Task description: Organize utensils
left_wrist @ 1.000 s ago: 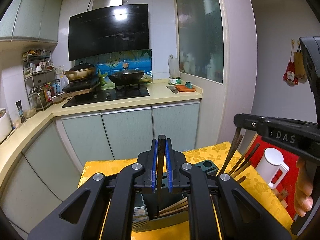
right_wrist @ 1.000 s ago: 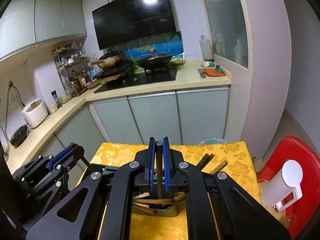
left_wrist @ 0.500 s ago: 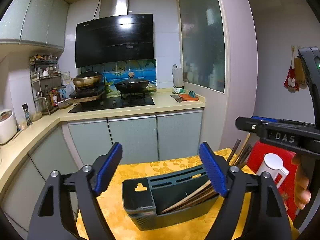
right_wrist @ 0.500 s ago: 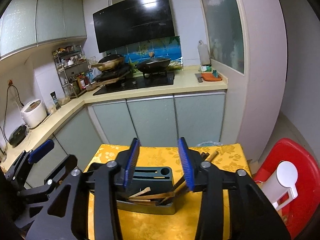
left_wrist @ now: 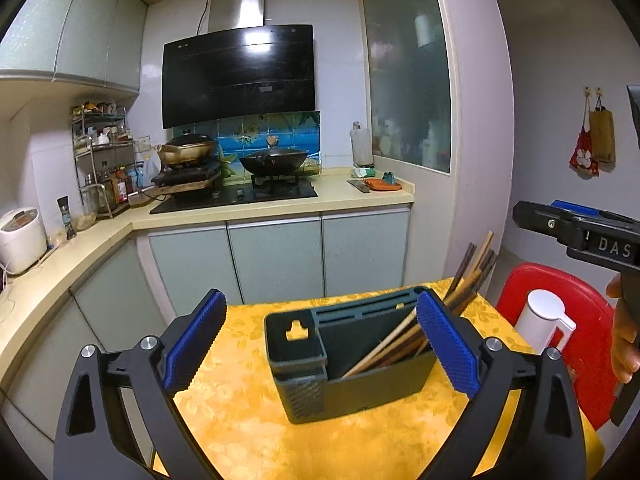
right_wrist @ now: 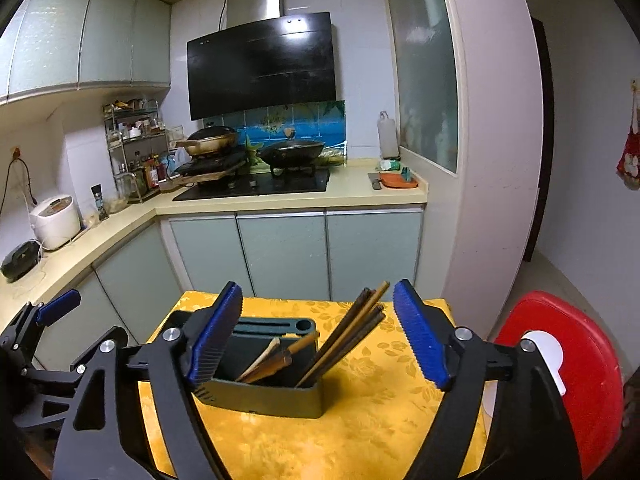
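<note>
The blue fingers of the left gripper are spreading wide with nothing pinched; the right gripper is opening too, empty. The dark green utensil holder stands on the yellow tablecloth, with chopsticks leaning out of it

Yellow floral tablecloth; red stool beside table with white jug on it; wok on stove; rice cooker on counter.
</note>
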A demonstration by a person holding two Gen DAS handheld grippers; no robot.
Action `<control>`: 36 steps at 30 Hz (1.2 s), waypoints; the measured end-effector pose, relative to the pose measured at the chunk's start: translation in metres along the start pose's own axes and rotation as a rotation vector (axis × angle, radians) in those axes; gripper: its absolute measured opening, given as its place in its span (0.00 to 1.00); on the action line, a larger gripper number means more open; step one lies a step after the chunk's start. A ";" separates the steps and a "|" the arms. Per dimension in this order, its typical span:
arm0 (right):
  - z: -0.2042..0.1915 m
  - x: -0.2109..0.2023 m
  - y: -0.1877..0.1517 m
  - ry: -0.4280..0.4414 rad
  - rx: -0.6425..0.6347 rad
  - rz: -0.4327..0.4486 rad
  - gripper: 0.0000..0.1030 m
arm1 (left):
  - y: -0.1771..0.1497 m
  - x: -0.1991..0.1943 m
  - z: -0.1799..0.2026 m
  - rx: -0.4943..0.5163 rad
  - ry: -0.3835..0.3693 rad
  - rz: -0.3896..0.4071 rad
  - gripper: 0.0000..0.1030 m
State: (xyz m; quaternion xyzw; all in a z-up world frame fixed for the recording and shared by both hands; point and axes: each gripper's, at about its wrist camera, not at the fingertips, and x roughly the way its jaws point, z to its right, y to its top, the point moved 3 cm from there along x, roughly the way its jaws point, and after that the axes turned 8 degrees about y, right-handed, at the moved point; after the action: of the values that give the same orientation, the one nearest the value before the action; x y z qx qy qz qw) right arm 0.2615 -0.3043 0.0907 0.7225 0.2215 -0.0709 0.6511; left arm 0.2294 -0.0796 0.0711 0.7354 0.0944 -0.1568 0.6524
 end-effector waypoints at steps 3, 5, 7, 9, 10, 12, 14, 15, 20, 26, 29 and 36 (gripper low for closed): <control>-0.005 -0.007 -0.012 0.000 -0.005 0.005 0.80 | -0.009 -0.007 -0.001 0.006 0.004 -0.005 0.91; -0.007 -0.012 -0.020 0.000 -0.006 0.007 0.82 | -0.017 -0.013 -0.002 -0.002 0.002 -0.018 0.91; -0.010 -0.016 -0.030 -0.001 -0.007 0.008 0.83 | -0.024 -0.016 -0.005 -0.017 -0.002 -0.036 0.91; -0.013 -0.019 -0.038 0.001 -0.010 0.008 0.83 | -0.031 -0.021 -0.006 -0.023 0.000 -0.043 0.91; -0.015 -0.022 -0.043 -0.001 -0.012 0.012 0.84 | -0.035 -0.025 -0.007 -0.022 0.008 -0.042 0.91; -0.017 -0.028 -0.051 -0.004 -0.017 0.022 0.84 | -0.041 -0.030 -0.007 -0.014 0.025 -0.033 0.91; -0.020 -0.034 -0.058 -0.010 -0.023 0.035 0.86 | -0.048 -0.036 -0.006 -0.003 0.047 -0.021 0.91; -0.020 -0.036 -0.061 -0.012 -0.025 0.040 0.88 | -0.051 -0.039 -0.006 0.001 0.053 -0.017 0.91; -0.029 -0.050 -0.077 -0.026 -0.052 0.062 0.91 | -0.067 -0.049 -0.009 -0.005 0.057 -0.020 0.91; -0.041 -0.059 -0.101 -0.052 -0.079 0.070 0.93 | -0.082 -0.056 -0.016 -0.051 0.061 -0.028 0.91; -0.043 -0.062 -0.110 -0.070 -0.088 0.076 0.93 | -0.091 -0.061 -0.019 -0.076 0.059 -0.038 0.92; -0.043 -0.061 -0.132 -0.051 -0.058 0.033 0.93 | -0.109 -0.071 -0.023 -0.078 0.079 -0.037 0.92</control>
State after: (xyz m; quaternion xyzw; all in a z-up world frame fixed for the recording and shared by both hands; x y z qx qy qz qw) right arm 0.1448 -0.2696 0.0005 0.7046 0.1950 -0.0721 0.6784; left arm 0.1283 -0.0379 -0.0031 0.7131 0.1396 -0.1358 0.6735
